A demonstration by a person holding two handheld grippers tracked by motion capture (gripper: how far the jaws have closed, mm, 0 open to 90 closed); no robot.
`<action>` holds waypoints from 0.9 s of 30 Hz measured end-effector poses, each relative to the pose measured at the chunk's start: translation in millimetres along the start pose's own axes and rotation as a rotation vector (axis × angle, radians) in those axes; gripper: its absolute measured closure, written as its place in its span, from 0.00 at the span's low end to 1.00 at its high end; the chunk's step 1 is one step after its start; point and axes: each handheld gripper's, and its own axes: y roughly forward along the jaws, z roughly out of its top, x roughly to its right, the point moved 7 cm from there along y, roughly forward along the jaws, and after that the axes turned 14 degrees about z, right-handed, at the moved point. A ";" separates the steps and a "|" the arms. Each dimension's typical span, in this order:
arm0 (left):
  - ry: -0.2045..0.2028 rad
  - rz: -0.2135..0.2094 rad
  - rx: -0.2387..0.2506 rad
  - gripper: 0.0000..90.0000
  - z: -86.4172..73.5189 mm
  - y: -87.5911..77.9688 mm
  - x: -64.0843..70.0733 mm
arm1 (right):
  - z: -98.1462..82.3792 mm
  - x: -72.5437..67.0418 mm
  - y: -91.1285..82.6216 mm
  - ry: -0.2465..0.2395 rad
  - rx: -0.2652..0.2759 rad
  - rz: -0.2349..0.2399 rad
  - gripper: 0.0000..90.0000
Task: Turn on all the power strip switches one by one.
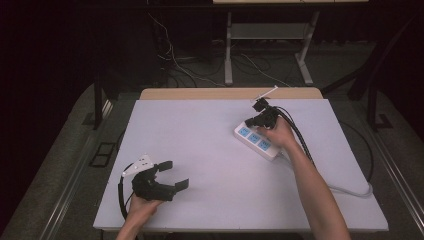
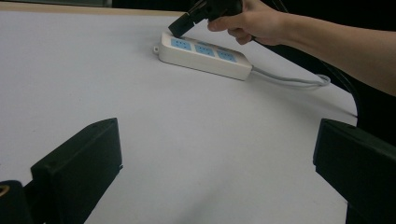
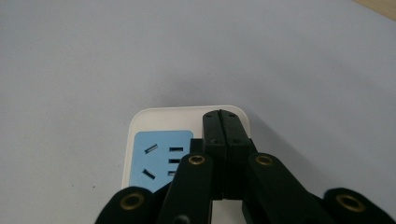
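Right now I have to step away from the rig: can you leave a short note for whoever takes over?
Right gripper: jaws shut with nothing between them, tips down at the far end of the white power strip, beside its end blue socket.
Left gripper: jaws open, nothing held, resting near the table's front-left edge.
Strip lies at the table's far right, cord trailing off right.
Done: right gripper brought to the strip.
Left: nothing is plugged in; the strip is not yet gripped.

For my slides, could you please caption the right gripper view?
Shut right tool poised over the power strip's end socket.
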 end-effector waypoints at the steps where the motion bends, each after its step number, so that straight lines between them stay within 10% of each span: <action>1: 0.001 -0.001 0.000 0.00 0.0 0.0 0.1 | -0.4 0.5 -0.3 0.007 0.006 0.008 1.00; 11: -0.006 -0.005 -0.002 0.00 -0.5 0.9 0.1 | -3.0 1.0 -10.1 -0.038 -0.067 -0.059 1.00; 27: -0.003 -0.007 -0.003 0.00 -0.7 2.4 1.2 | -2.6 -10.4 -58.5 -0.001 0.037 -0.001 0.88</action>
